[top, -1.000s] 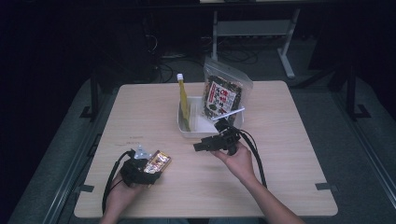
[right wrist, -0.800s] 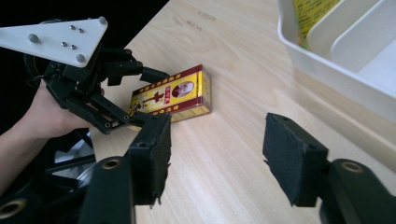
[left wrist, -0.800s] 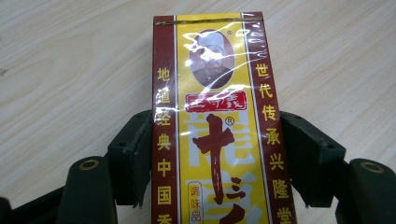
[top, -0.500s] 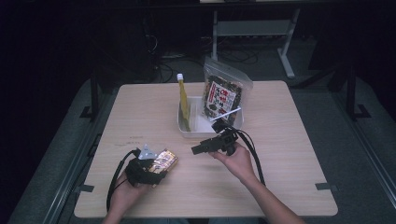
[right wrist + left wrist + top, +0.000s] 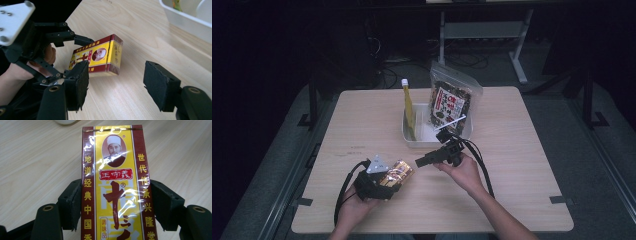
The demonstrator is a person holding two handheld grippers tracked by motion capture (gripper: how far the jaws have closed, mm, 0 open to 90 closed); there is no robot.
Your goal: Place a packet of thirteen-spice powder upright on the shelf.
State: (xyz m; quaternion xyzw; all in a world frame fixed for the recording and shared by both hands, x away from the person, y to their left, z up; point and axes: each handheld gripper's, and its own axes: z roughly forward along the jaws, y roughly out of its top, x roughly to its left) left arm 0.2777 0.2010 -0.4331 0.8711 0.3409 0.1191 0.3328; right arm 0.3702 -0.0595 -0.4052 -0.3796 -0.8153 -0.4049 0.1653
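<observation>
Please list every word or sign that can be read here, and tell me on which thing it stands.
Box, red logo plate: "王守義"
Box, big character: "十"
Box, left strip: "地道经典中国香"
Box, right strip: "世代传承兴隆"
Box, small tag: "调味品"
Snack bag in the tray: label too blurred to read.
Yellow packet: nothing readable.

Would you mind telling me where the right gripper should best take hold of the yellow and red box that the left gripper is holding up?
Probably its free end: the left gripper clamps the box by its long sides farther back. The right gripper, jaws open, faces that end and could close across the box's sides there.
</observation>
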